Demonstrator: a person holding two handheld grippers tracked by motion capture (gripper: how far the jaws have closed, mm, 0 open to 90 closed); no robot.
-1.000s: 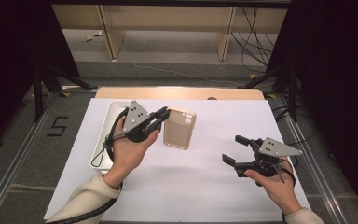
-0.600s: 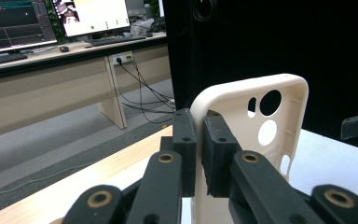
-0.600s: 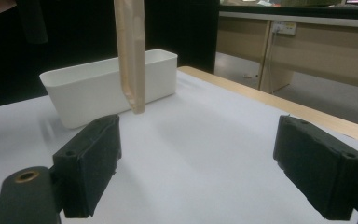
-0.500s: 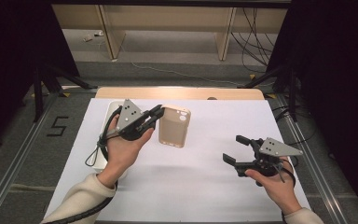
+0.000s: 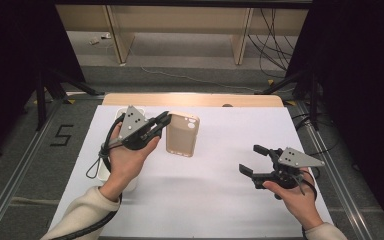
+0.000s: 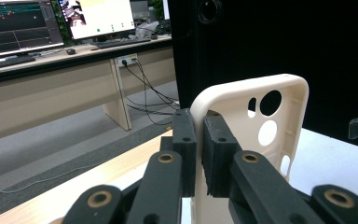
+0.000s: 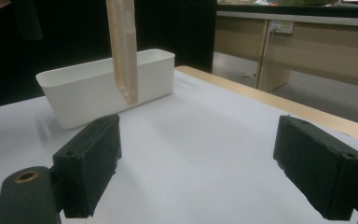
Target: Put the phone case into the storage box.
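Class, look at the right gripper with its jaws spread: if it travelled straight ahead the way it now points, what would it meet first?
Probably the white bin. The right gripper looks across bare white table toward it. The phone case, held up by the left gripper, hangs nearer, left of centre; depth is unclear, so it might be struck first.

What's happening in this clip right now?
A person works at a white-covered table with a tool in each hand. The left tool is shut on one edge of a beige phone case and holds it lifted off the table, beside a white bin. The right tool hangs open over the table surface, gripping nothing, apart from the case.
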